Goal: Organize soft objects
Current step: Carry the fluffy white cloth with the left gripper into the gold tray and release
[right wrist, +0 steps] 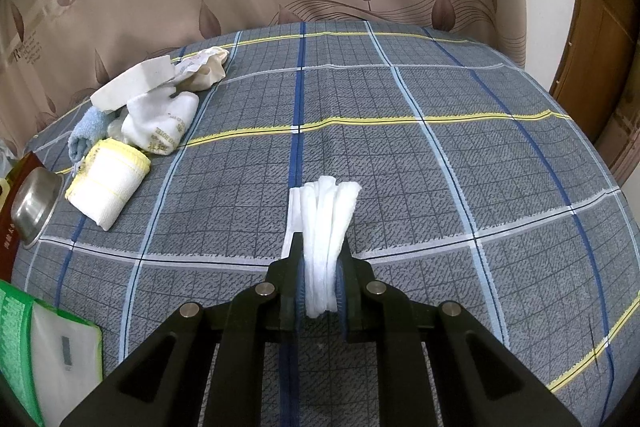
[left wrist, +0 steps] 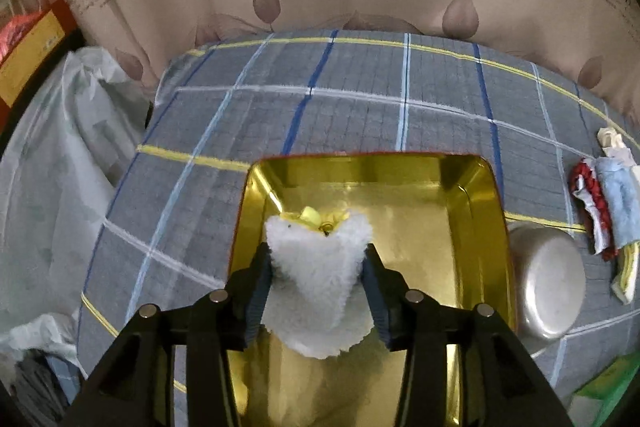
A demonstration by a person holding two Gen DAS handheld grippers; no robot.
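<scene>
My left gripper (left wrist: 318, 255) is shut on a fluffy white plush piece (left wrist: 318, 279) with a yellow part at its far end, held above a shiny gold tray (left wrist: 472, 195) on the checked grey bedcover. My right gripper (right wrist: 322, 247) is shut on a folded white cotton cloth (right wrist: 328, 223), held just above the bedcover (right wrist: 440, 167). A pile of soft things lies at the left in the right wrist view: a white-and-yellow rolled cloth (right wrist: 106, 187), a white printed towel (right wrist: 160, 125), a blue towel (right wrist: 86, 131) and a white block (right wrist: 132, 83).
A steel bowl (left wrist: 548, 287) sits right of the tray; it also shows in the right wrist view (right wrist: 34, 205). Red, blue and yellow cloths (left wrist: 608, 211) lie beyond it. A green-and-white packet (right wrist: 48, 351) lies at lower left. A beige curtain hangs behind the bed.
</scene>
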